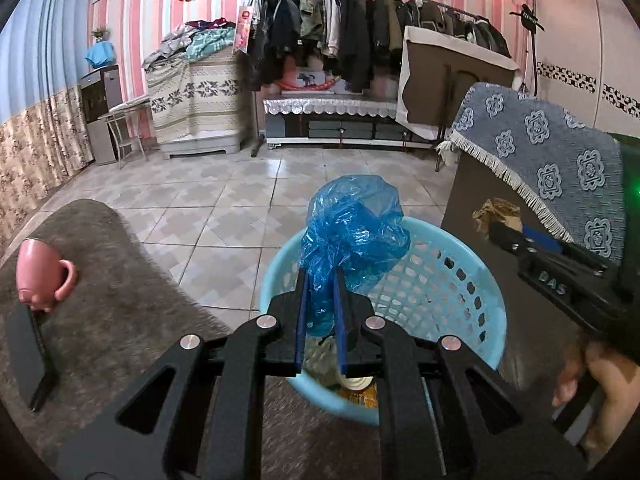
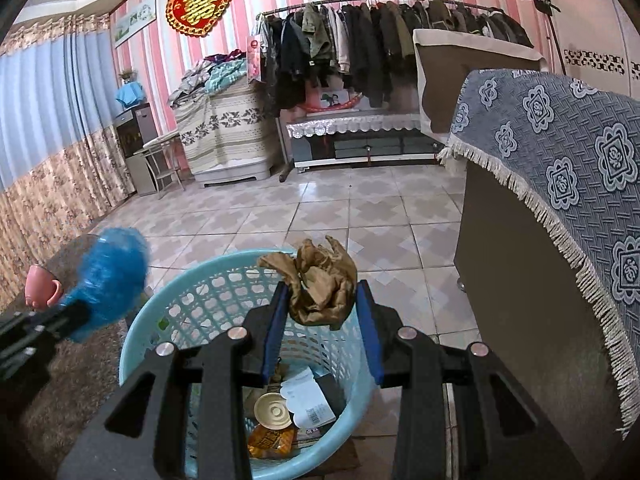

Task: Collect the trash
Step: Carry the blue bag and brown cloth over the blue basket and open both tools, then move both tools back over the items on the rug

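Left gripper (image 1: pixel 320 280): jaws narrow, clamped on a crumpled blue plastic bag (image 1: pixel 354 228). The bag is held above the near rim of the light-blue perforated basket (image 1: pixel 460 280); most of the bag bulges out past the fingertips.

Right gripper (image 2: pixel 322 292): jaws set moderately wide, with a crumpled brown paper wad (image 2: pixel 320 280) gripped between the blue pads (image 2: pixel 274 332). The wad is held over the far rim of the basket (image 2: pixel 208 292), above the opening.

Basket contents seen from the right wrist view: a round tin lid (image 2: pixel 274 412), a white receipt with barcode (image 2: pixel 306 400), an orange wrapper (image 2: pixel 272 440). Other scraps are present but cannot be identified.

Surroundings:
- A grey shaggy rug (image 1: pixel 104 280) lies left of the basket, with a pink mug (image 1: pixel 40 276) on it, tipped, handle to the right. A dark flat object is seen just beside the mug; what it is cannot be told.
- A brown cabinet draped with a blue patterned fringed cloth (image 2: pixel 560 152) stands close on the right of the basket; the right gripper is hemmed in on that side.
- The floor (image 1: pixel 224 200) is tiled and stretches from the basket to the far wall.
- A clothes rack (image 1: pixel 360 28) full of dark jackets stands along the far wall, with a low glass-front cabinet under it.

In the left wrist view the right gripper (image 1: pixel 494 230) is seen at the right edge with the paper wad (image 1: pixel 494 210) at its tip; the two grippers are held apart, one on each side of the basket.
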### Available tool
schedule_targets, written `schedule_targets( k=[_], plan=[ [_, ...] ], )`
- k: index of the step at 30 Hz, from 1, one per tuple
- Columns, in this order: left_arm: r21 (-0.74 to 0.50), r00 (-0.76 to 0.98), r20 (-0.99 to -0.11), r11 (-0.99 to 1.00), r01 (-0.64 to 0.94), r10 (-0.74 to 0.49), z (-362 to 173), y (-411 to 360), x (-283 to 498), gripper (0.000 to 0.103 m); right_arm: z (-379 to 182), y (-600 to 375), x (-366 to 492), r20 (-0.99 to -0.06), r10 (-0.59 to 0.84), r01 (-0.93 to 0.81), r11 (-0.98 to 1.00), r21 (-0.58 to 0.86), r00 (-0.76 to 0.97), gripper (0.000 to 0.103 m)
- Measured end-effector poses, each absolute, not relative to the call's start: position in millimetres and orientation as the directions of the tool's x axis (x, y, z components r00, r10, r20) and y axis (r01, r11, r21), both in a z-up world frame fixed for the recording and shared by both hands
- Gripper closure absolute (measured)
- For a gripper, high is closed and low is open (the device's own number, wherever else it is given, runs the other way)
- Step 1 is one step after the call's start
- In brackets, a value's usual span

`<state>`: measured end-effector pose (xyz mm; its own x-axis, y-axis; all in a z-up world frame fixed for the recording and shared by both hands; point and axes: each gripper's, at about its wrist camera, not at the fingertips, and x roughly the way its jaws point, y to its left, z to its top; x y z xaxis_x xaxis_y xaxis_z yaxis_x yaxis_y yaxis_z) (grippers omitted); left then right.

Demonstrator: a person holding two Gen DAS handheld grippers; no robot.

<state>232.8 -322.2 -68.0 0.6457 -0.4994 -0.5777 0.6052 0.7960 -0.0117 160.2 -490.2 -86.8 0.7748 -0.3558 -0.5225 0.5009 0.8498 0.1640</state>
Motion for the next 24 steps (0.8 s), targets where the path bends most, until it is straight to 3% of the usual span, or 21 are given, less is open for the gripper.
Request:
schedule_targets(
  k=[8,11,13,24],
  plan=[
    [0.034,0.642,-0.586,0.777,0.629,-0.495,-83,-351,250,0.09,-87,-490,164,-0.528,-0.374,0.524,0.835,0.166,0.763,0.068],
    [0.054,0.661,-0.577,0.785,0.618,-0.48,-86,-351,254,0.067,-86,-485,167,-0.531,-0.372,0.517,0.843,0.151,0.761,0.068],
    [0.056,0.688,-0.559,0.806,0.589,-0.464,-85,-346,255,0.032,-88,-483,169,-0.534,-0.366,0.512,0.846,0.15,0.762,0.068],
    [0.018,0.778,-0.51,0.899,0.437,-0.367,-69,-274,275,0.011,-88,-461,187,-0.527,-0.356,0.477,0.872,0.11,0.771,0.065]
  ],
)
